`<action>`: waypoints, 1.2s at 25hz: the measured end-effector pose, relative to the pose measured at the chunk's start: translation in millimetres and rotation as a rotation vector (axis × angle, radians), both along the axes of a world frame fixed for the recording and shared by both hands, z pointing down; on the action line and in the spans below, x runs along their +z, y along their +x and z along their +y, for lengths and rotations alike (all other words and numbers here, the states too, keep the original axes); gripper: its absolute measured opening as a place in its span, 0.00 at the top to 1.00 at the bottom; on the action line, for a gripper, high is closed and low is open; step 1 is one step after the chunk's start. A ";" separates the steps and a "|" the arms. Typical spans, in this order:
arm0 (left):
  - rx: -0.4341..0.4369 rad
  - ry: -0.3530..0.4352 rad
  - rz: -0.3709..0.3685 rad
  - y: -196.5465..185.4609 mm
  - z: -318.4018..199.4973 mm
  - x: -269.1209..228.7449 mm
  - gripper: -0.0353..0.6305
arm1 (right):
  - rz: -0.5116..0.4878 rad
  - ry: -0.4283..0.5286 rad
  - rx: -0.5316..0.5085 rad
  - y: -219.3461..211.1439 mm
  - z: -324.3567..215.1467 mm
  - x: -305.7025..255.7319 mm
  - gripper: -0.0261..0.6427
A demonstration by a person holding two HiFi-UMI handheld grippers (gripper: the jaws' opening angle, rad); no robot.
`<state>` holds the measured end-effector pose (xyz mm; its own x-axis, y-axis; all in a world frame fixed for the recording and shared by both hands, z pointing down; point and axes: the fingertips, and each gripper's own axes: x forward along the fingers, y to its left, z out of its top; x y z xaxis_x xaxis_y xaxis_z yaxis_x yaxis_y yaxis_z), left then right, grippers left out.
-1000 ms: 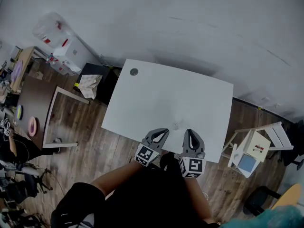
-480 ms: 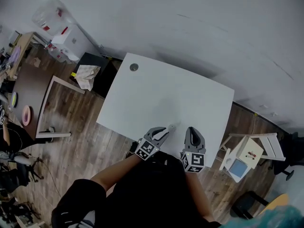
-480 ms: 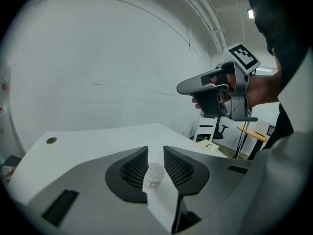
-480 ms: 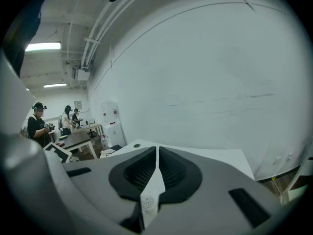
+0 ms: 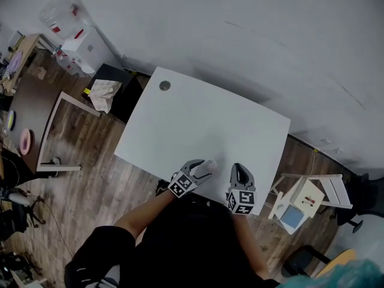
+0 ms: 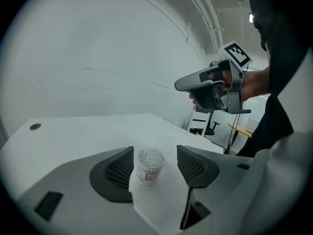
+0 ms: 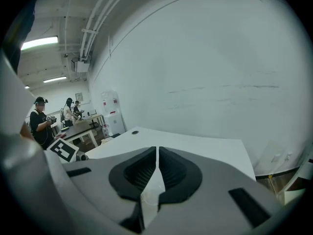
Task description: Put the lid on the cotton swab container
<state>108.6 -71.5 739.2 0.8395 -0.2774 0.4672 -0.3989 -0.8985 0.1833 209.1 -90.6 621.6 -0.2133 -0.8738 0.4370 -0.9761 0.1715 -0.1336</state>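
The cotton swab container (image 6: 148, 164), a small clear tub packed with white swabs, stands upright on the white table (image 5: 198, 119) near its front edge. My left gripper (image 6: 155, 163) has its jaws on either side of the tub; they are opening, with a gap showing at each pad. A clear round lid (image 6: 165, 142) lies flat on the table just beyond the tub. In the head view the tub (image 5: 210, 164) sits at the left gripper's (image 5: 205, 167) tips. My right gripper (image 7: 156, 153) is shut on nothing and hovers to the right (image 5: 238, 173), above table height (image 6: 179, 85).
A round cable hole (image 5: 164, 85) marks the table's far left corner. A white chair and small stool (image 5: 303, 198) stand off the right end. A black box with a cloth (image 5: 111, 92) and a wooden frame (image 5: 60, 134) are on the floor to the left.
The left gripper has moved forward to the swab tub and its jaws have spread around it. The right gripper has stayed shut beside it. The head view shifted slightly.
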 end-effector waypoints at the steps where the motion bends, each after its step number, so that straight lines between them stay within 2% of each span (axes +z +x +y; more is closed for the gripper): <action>1: -0.007 -0.009 -0.003 -0.2 -1.2 5.4 0.54 | 0.000 -0.008 -0.004 0.4 0.5 2.6 0.91; 9: 0.017 -0.033 -0.153 4.1 -3.4 57.9 0.50 | 0.002 -0.051 -0.042 -1.0 4.4 18.4 0.90; 16: 0.066 -0.024 -0.147 15.7 -7.1 69.4 0.48 | -0.005 -0.089 -0.098 -4.2 5.8 34.2 0.90; 19: 0.060 -0.015 -0.142 13.1 -7.1 70.0 0.48 | -0.005 -0.114 -0.105 0.2 8.8 41.2 0.90; 26: 0.088 0.028 -0.158 13.9 -11.2 69.1 0.48 | -0.098 -0.175 -0.151 1.6 8.6 62.4 0.90; 29: 0.090 0.043 -0.175 12.5 -11.4 70.7 0.57 | -0.110 -0.211 -0.189 -2.7 10.6 72.4 0.90; 30: 0.088 0.045 -0.177 12.4 -12.0 70.9 0.57 | -0.111 -0.224 -0.210 -4.8 11.5 75.4 0.90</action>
<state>121.1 -83.5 810.1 0.7670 -0.2306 0.5988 -0.3412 -0.9369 0.0762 204.2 -79.1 697.0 -0.4354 -0.6908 0.5772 -0.9000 0.3215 -0.2942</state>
